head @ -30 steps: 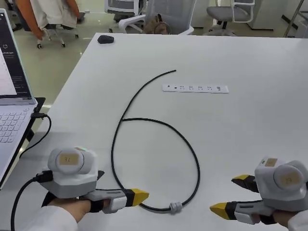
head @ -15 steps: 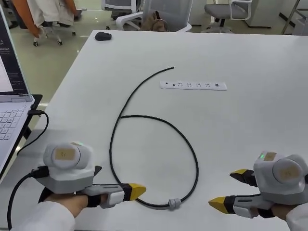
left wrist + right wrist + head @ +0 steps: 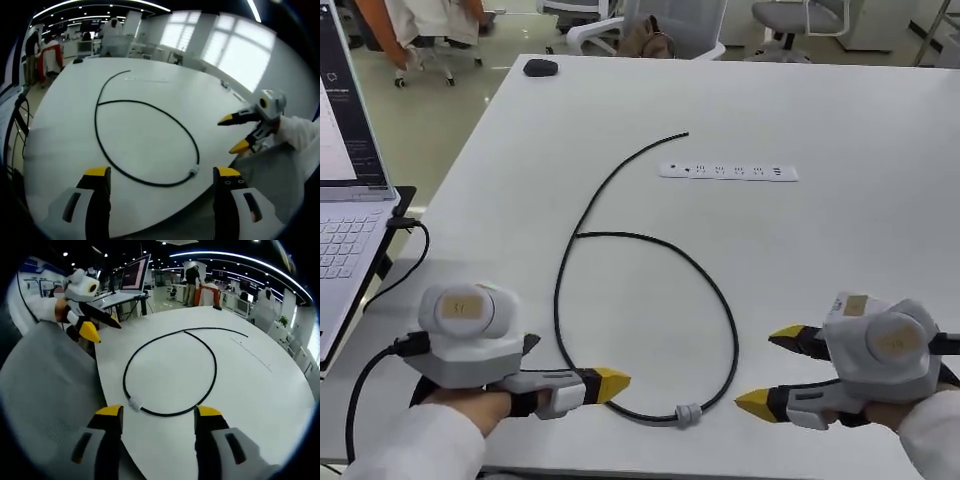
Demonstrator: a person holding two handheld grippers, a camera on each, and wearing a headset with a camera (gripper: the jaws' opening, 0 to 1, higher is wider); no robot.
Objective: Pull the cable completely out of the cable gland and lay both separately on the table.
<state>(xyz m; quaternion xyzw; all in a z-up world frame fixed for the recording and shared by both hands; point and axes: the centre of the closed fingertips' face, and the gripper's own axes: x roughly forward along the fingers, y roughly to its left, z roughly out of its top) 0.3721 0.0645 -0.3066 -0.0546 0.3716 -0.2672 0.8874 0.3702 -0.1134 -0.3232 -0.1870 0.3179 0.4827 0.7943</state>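
Flanking the cable gland [image 3: 687, 413] on its black cable [image 3: 557, 305] with left tongs [image 3: 162, 172] and right tongs [image 3: 772, 370], both open, empty: probably to grip each.

The cable gland [image 3: 687, 412] sits on the cable [image 3: 650, 245] (near the table [image 3: 840, 110] edge) between left tool [image 3: 162, 172] and right tool [image 3: 768, 370].

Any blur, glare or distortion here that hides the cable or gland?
Head view: sharp, evenly lit, cable and gland clear. Left gripper view: fisheye bends the table edge, windows blown out, gland small but visible. Right gripper view: same bending, ceiling lights glare, gland legible near the jaws.
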